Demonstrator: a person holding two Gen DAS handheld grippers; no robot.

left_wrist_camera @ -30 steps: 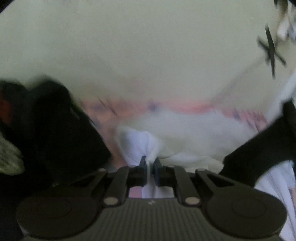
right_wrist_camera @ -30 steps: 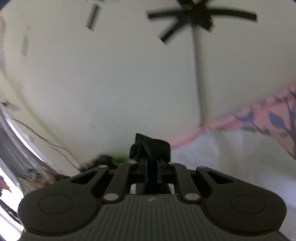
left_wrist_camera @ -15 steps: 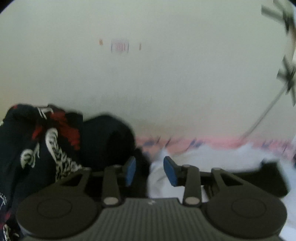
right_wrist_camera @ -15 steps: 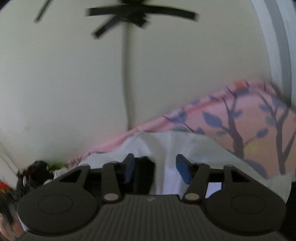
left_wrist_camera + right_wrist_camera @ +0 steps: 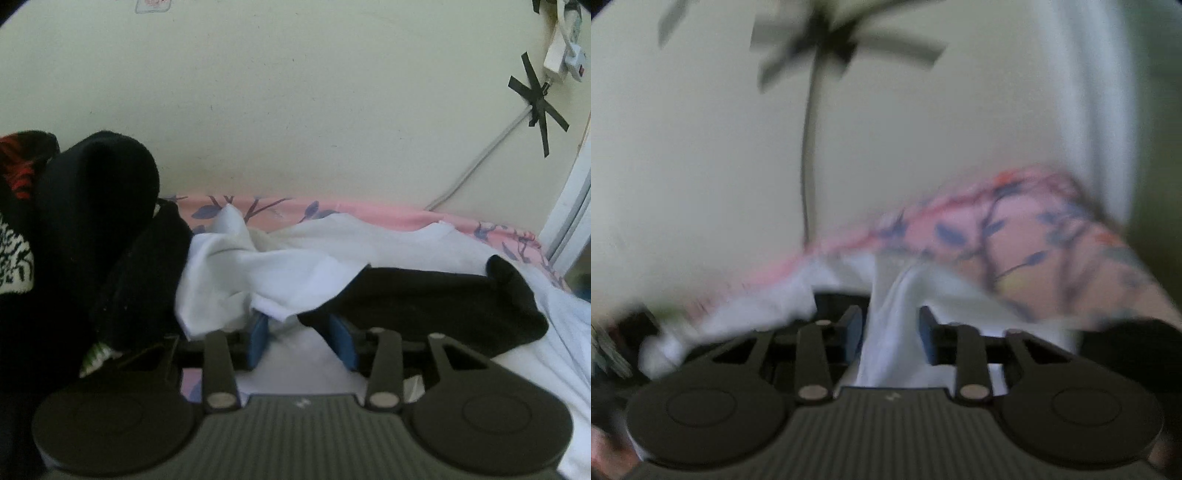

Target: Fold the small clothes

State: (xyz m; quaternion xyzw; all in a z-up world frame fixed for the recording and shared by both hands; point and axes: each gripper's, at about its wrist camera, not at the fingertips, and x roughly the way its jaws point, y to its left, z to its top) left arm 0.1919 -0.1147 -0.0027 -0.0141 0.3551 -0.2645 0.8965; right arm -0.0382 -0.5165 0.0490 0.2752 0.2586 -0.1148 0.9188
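White cloth (image 5: 295, 266) edge draped over left claw (image 5: 301, 341) – blue pads apart, just widened; right claw (image 5: 892, 334) narrowing, astride a white ridge

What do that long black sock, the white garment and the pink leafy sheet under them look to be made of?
The black sock looks like a soft matte knit: it slumps limply and shows no shine. The white garment seems a thin woven or jersey cotton, since it crumples into soft folds; which one, the view leaves open. The pink sheet looks like printed cotton bedding, flat and dull, with blue leaves and branches.
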